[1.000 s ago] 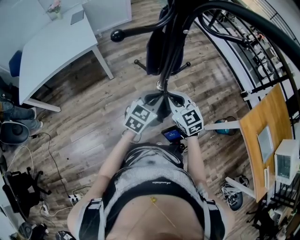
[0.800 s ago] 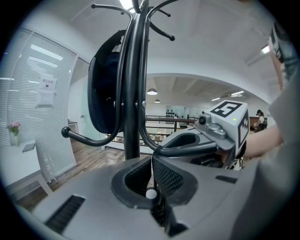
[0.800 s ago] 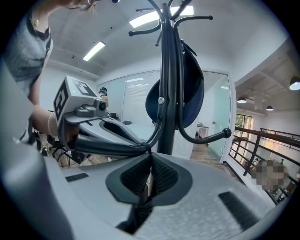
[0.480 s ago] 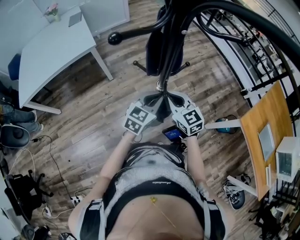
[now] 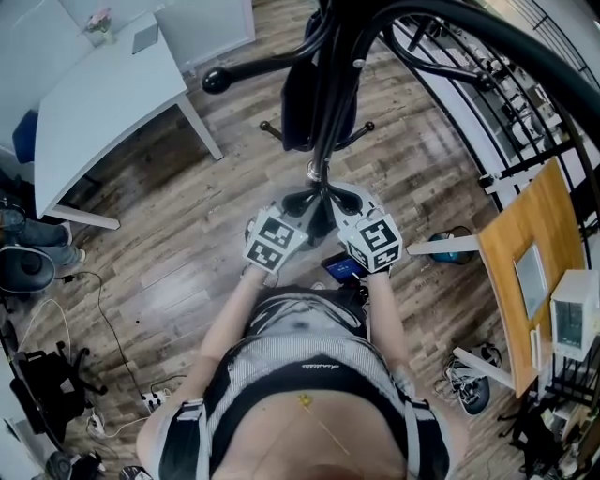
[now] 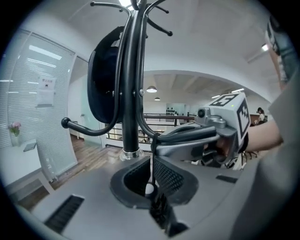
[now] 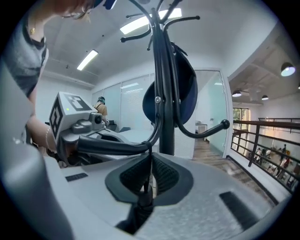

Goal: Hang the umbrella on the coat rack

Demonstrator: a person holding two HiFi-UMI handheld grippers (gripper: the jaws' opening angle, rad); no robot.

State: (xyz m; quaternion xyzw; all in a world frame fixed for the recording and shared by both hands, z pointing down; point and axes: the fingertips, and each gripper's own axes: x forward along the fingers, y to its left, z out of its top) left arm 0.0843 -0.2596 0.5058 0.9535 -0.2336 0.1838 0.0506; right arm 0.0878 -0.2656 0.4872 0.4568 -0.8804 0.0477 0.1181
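The umbrella (image 6: 161,209) hangs straight down under both tongs, its long way up and down. The left tongs (image 6: 152,164) and right tongs (image 7: 151,161) pinch its thin strap (image 6: 153,145), side by side. Just ahead and above is the coat rack's (image 7: 164,93) near hook (image 7: 154,129).

Floor (image 5: 187,234): wood planks, brown.
- Far centre: coat rack (image 5: 330,112) stands on the floor; two of its feet show, one to each side of the pole.
- Far left: white table (image 5: 103,103), legs on the floor. On its far edge are a small flower pot (image 5: 101,21) and a flat grey slab (image 5: 147,37), near each other.
- Near left: power strip (image 5: 150,398) with cables (image 5: 94,309), lying beside a black chair base (image 5: 42,392).
- Near right: shoes (image 5: 467,390).
- Right: teal object (image 5: 450,246), identity unclear.
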